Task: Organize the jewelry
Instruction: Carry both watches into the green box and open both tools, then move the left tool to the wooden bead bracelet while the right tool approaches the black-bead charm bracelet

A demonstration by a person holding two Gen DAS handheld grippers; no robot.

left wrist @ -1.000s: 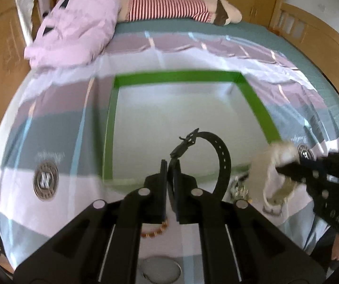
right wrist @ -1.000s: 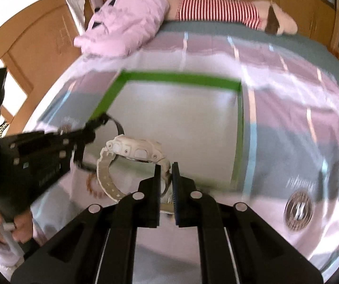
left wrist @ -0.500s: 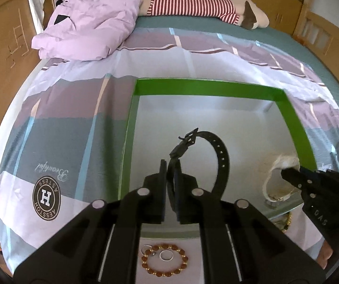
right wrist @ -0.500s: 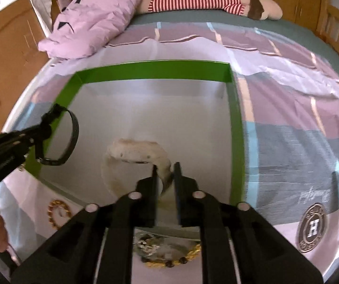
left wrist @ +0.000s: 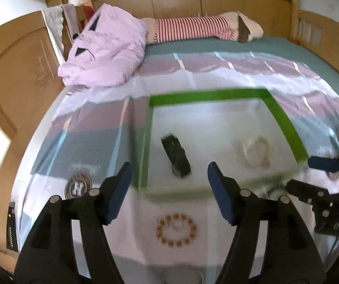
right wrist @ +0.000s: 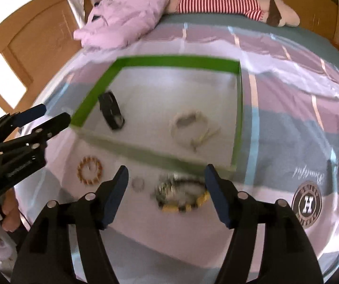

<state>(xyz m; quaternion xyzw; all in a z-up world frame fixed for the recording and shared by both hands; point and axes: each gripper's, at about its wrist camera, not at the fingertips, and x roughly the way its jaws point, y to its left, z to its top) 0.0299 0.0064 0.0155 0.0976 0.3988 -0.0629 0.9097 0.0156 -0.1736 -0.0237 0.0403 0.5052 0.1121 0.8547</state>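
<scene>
Two done: black watch (right wrist: pixel 111 113) and white watch (right wrist: pixel 189 130) lie inside green-edged tray (right wrist: pixel 176 61). Bead bracelet (right wrist: pixel 90 170), ring (right wrist: pixel 138 184) and chain pile (right wrist: pixel 181 195) remain on the bed just outside it. Left tool (left wrist: pixel 168 177) and right tool (right wrist: pixel 167 179) both wide open, empty.

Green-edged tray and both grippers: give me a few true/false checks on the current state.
1. The black watch lies inside the green-edged tray. True.
2. The white watch is clamped in the right gripper. False: it lies in the tray, and the fingers are spread with nothing between them.
3. The left gripper is open. True.
4. The orange bead bracelet is inside the tray. False: it lies on the bedsheet, outside the near edge.
5. The black and white watches touch each other. False: they lie apart.
</scene>
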